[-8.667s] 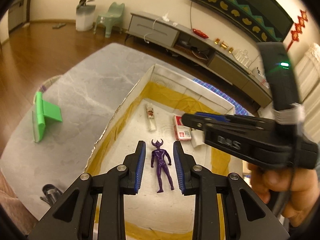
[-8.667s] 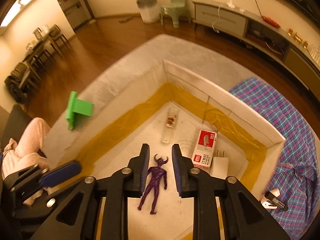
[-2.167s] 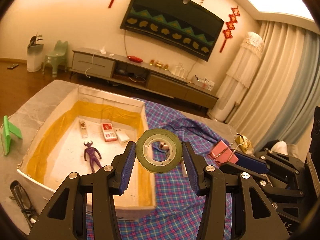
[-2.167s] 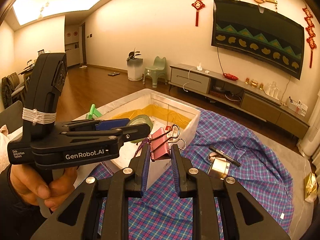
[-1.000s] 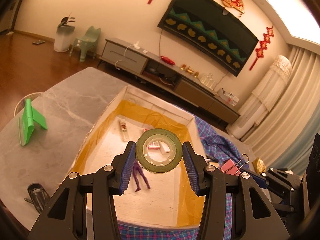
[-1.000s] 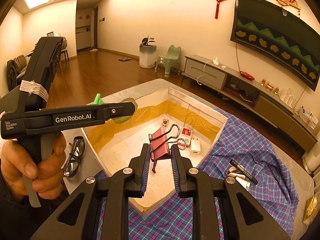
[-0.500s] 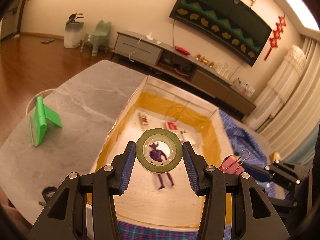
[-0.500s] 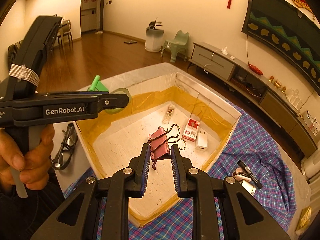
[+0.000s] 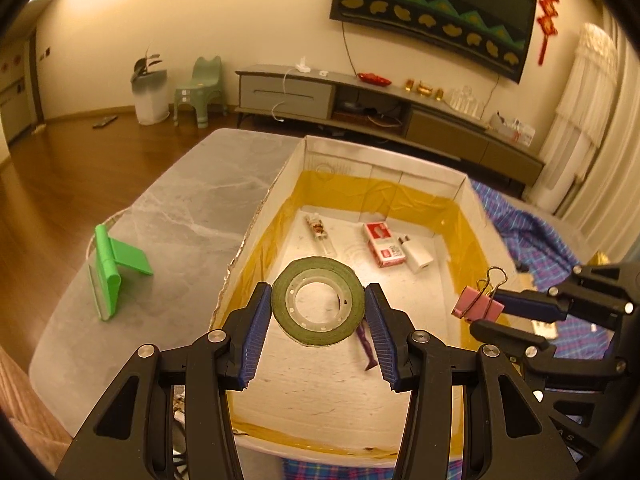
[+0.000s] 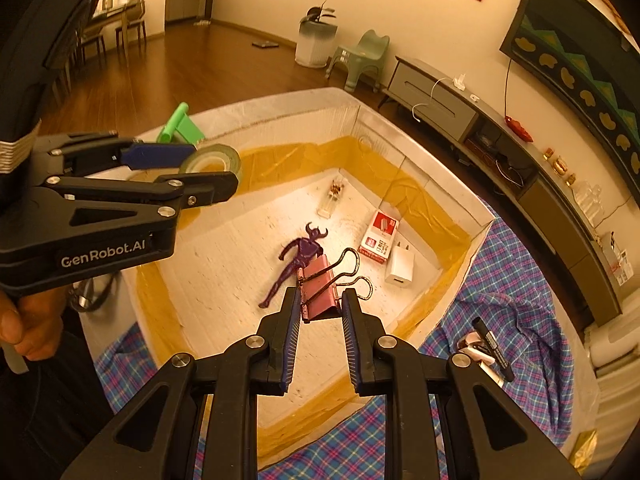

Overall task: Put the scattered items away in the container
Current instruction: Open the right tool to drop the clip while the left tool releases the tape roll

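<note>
Both tongs lower, still gripping.

The left claw grips a roll of green tape above the box. The right claw pinches a pink binder clip beside it.

1. One figure, one vial, one red box and one charger are lying in one container.
2. One tape roll and one clip are hanging above.
3. One marker is lying outside.
</note>
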A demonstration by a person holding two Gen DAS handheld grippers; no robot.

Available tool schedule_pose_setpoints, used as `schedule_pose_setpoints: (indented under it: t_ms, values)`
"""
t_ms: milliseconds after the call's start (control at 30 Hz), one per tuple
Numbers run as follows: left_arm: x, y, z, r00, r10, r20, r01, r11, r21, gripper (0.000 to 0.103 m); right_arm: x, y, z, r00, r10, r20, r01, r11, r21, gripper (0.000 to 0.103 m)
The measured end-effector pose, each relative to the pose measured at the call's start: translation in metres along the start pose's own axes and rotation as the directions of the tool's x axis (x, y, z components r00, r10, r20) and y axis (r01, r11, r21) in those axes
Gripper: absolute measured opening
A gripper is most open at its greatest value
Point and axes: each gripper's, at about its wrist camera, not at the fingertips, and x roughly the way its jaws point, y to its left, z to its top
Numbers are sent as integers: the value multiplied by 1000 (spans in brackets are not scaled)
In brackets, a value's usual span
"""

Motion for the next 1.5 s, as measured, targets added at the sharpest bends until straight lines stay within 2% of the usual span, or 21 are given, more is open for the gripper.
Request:
schedule_pose_setpoints:
  t_ms: [300, 500, 867, 1300, 1500]
  values:
    - [10, -6, -3, 999, 41, -34, -38, 996, 75, 50, 25, 0, 2, 993, -22, -116, 13, 997, -78, 22]
    - [19, -2, -5, 997, 44, -71, -38, 996, 80, 50, 36, 0, 3, 987, -28, -160, 10, 993, -116, 22]
    - [30, 8, -6, 992, 55, -112, -49, 997, 54, 51, 44, 1, 6, 980, -51, -192, 25, 990, -136, 23]
    - [26, 18, -1, 992, -5, -129, 2, 1000, -18, 51, 41, -11, 1, 980, -12, -198, 1, 999, -54, 24]
    - [20, 20, 1, 991, -38, -131, 33, 999, -39, 55, 37, -10, -2, 982, 7, -191, -14, 999, -40, 28]
